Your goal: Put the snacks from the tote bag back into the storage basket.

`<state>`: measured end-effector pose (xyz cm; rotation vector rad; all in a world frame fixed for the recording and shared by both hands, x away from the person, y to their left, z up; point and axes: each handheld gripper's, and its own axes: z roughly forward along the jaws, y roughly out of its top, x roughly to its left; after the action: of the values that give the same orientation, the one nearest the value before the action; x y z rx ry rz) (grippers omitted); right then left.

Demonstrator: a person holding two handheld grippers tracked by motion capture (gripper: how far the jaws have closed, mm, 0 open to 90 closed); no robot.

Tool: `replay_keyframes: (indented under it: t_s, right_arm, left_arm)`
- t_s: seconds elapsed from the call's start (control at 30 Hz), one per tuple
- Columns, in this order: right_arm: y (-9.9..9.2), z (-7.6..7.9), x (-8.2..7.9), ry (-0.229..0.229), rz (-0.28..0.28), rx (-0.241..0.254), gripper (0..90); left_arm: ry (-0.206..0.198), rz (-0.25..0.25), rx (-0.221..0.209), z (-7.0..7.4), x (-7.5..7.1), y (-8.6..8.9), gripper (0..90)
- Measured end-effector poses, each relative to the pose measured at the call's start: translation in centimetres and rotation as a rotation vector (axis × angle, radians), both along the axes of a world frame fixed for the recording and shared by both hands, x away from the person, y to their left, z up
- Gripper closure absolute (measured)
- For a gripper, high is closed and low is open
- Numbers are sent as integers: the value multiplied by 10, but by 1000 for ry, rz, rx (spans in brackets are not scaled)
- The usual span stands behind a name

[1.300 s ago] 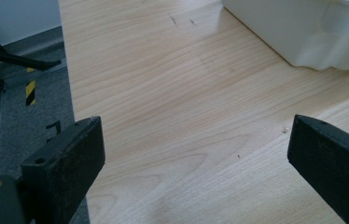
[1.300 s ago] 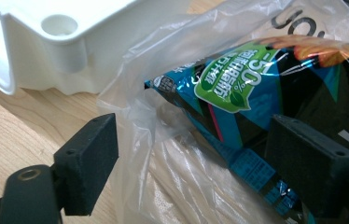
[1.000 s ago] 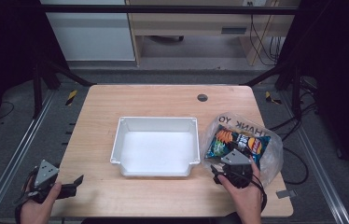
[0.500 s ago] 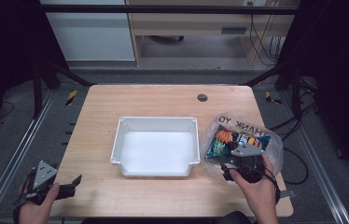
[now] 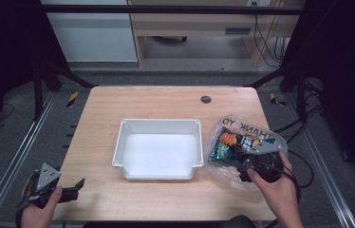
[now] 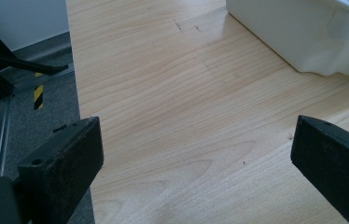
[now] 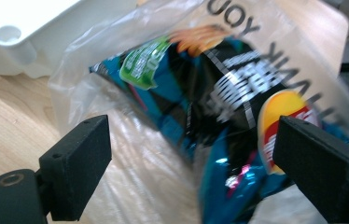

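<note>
A clear plastic bag [image 5: 242, 149] printed with "THANK YOU" lies at the right of the table, holding a blue and black snack packet [image 5: 232, 142] [image 7: 210, 107]. My right gripper [image 5: 256, 164] [image 7: 191, 168] hovers over the bag's near end, jaws wide open on either side of the packet. An empty white bin [image 5: 159, 148] sits mid-table; its corner [image 7: 9, 37] shows in the right gripper view and its side [image 6: 303, 32] in the left gripper view. My left gripper [image 5: 73, 186] [image 6: 196, 158] is at the table's near left corner, open over bare wood.
The wooden table [image 5: 166, 102] has a round cable hole [image 5: 206, 99] at the back right. Metal frame rails [image 5: 19, 152] run along both sides, with grey floor [image 6: 28, 102] beyond the left edge. Cables [image 5: 303, 166] trail at the right.
My right gripper has moved right and forward, from beside the bin's near right corner onto the bag. The left gripper has drifted slightly nearer the table's front edge.
</note>
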<state>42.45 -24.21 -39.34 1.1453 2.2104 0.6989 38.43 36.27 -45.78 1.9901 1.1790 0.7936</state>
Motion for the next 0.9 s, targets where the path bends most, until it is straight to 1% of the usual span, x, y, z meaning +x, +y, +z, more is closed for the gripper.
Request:
replay_keyframes:
  t_s: [0.03, 0.07, 0.1, 0.13, 0.17, 0.23, 0.3, 0.37, 0.43, 0.47, 0.5, 0.57, 0.6, 0.63, 0.67, 0.7, 0.73, 0.83, 0.87, 0.9]
  right_arm:
    - [-1, 6, 4, 15, 8, -19, 118]
    - [0, 8, 5, 29, 12, -35, 115]
    - [1, 10, 8, 44, 19, -46, 114]
    - [1, 10, 8, 44, 19, -46, 114]
    - [4, 16, 13, 46, 55, -60, 114]
    - [5, 22, 18, 55, 82, -72, 112]
    - [5, 26, 23, 60, 109, -85, 119]
    - [5, 28, 27, 85, 138, -90, 119]
    - [4, 30, 31, 82, 166, -111, 122]
    - [4, 30, 31, 82, 166, -111, 122]
    - [0, 30, 37, 86, 171, -109, 122]
    - [-5, 31, 43, 93, 168, -103, 123]
    - [-5, 31, 43, 93, 168, -103, 123]
    - [-10, 32, 50, 90, 170, -107, 123]
    - [-10, 32, 50, 90, 170, -107, 123]
    - [-12, 31, 58, 101, 165, -111, 121]
    - [-12, 31, 58, 101, 165, -111, 121]
    - [-12, 32, 69, 109, 166, -129, 117]
    - [-12, 32, 69, 109, 166, -129, 117]
    - [-11, 33, 71, 101, 171, -126, 116]
  left_arm:
    - [1, -11, 1, 0, 0, -1, 20]
    - [1, -11, 1, 0, 0, -1, 20]
    - [2, -14, 3, 0, 0, -1, 21]
    - [2, -13, 4, -1, 0, -1, 21]
    - [3, -15, 5, 0, 1, -1, 21]
    - [6, -15, 11, -1, 1, -3, 21]
    - [13, -21, 19, -1, 0, -4, 21]
    - [13, -25, 26, -1, 0, -7, 21]
    - [12, -31, 30, 0, 0, -8, 21]
    - [12, -31, 30, 0, 0, -8, 21]
    - [13, -33, 31, -1, 1, -10, 21]
    - [18, -36, 30, -2, 2, -11, 21]
    - [18, -36, 30, -2, 2, -11, 21]
    - [17, -38, 31, -2, 2, -11, 21]
    - [16, -37, 31, -2, 2, -11, 21]
    - [23, -39, 33, -2, 2, -10, 21]
    - [23, -39, 33, -2, 2, -10, 21]
    - [22, -35, 21, -3, 3, -9, 21]
    - [22, -35, 21, -3, 3, -9, 21]
    - [25, -40, 21, -3, 2, -10, 21]
